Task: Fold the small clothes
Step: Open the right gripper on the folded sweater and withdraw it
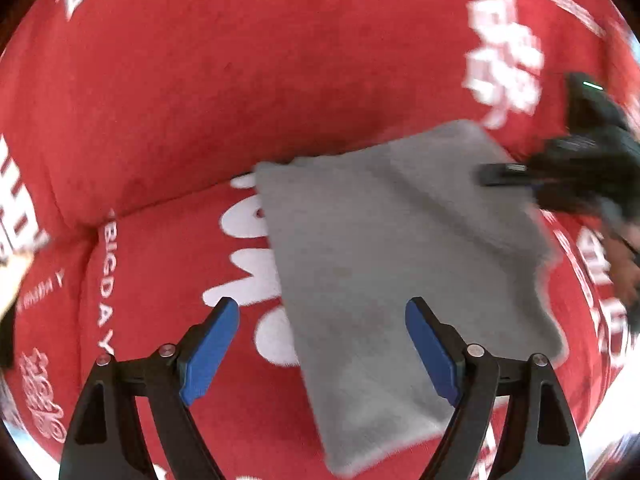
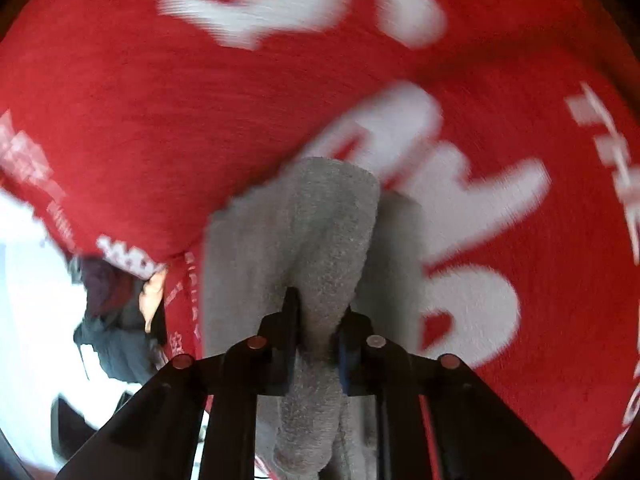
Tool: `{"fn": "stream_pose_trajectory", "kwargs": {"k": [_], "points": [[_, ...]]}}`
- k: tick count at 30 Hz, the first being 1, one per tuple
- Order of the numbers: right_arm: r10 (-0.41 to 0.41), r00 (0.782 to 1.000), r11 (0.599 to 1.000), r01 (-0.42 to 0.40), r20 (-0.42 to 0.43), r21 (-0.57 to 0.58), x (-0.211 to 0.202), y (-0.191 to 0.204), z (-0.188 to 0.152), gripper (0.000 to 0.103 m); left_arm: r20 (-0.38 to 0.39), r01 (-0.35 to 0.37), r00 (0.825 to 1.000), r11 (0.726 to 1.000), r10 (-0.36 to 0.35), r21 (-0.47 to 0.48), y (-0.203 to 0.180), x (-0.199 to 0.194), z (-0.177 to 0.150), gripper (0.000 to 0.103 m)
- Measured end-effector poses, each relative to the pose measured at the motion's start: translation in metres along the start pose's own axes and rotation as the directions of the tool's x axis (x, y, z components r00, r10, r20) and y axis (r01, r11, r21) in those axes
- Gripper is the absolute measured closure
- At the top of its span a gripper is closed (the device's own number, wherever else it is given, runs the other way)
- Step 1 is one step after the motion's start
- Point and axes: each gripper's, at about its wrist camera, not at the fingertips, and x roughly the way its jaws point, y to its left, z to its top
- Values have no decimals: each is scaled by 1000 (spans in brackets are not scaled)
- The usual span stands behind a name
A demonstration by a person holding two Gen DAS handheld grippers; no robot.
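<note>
A small grey cloth lies flat on a red printed cover. My left gripper is open and empty; its blue pads hover over the cloth's near left edge. My right gripper shows at the cloth's far right corner in the left wrist view. In the right wrist view my right gripper is shut on a fold of the grey cloth, lifted off the red cover.
The red cover carries large white letters and creases into a raised fold behind the cloth. At the left of the right wrist view, a bright floor and dark clothing lie beyond the cover's edge.
</note>
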Motion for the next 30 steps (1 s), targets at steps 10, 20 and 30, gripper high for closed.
{"fn": "stream_pose_trajectory", "kwargs": {"k": [10,20,30], "points": [[-100,992,994,102,-74,25,3,-41,-6,87,-113,40,992,992,-54,-117,21,42,-9,17],[25,999,991,-20,-42,130,-51,-28,-86,52,-145,50,987,989,-71,-140,43,26,-8,17],[169,986,916,-161,10,368,-3,-22,-176,52,-142,79,985,988,-98,-133,47,29,-12,17]]}}
